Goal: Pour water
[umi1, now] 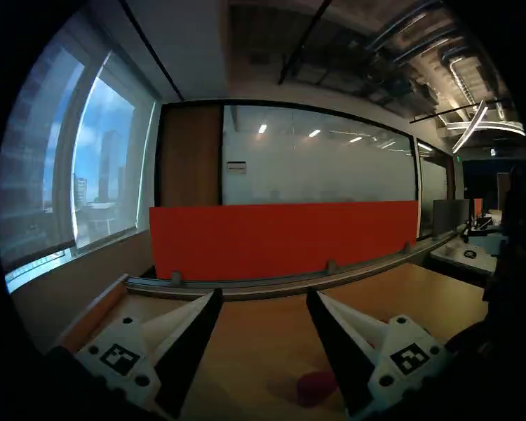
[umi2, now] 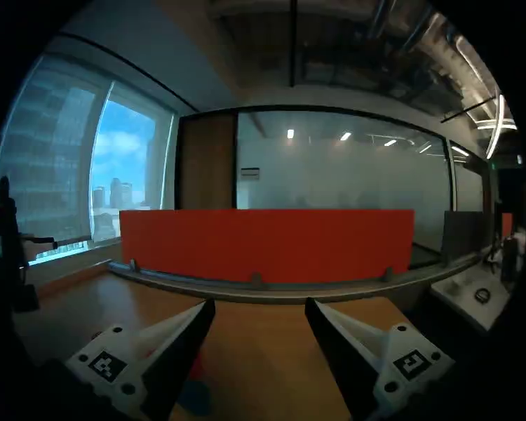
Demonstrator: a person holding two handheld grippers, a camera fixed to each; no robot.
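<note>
The left gripper (umi1: 263, 295) hangs above a light wooden desk (umi1: 263, 344) with its white, black-padded fingers spread wide and nothing between them. The right gripper (umi2: 259, 303) is in the same state, jaws wide apart and empty over the same desk top.

Just below and inside the left gripper's right-hand finger lies a small dark-red rounded shape (umi1: 315, 387) on the wood. It is too blurred and too close to the edge to name with confidence; it may be a cup or a lid. Under the right gripper's left-hand finger sits a blurred red and blue patch (umi2: 195, 394), half hidden by the finger, which could be a vessel for the water, though I cannot tell.

Ahead of both grippers, beyond the far edge of the desk, stands a long orange-red divider panel (umi1: 284, 238), with a frosted glass wall (umi1: 319, 158) behind it and a tall window (umi1: 102, 175) off to the left.

As a judgement, the task looks barely begun. Nothing is gripped, no container is lifted or tilted, and no water can be seen. What is left is nearly everything: bringing a gripper down to a vessel, closing on it, carrying it over the receiving one and pouring.
</note>
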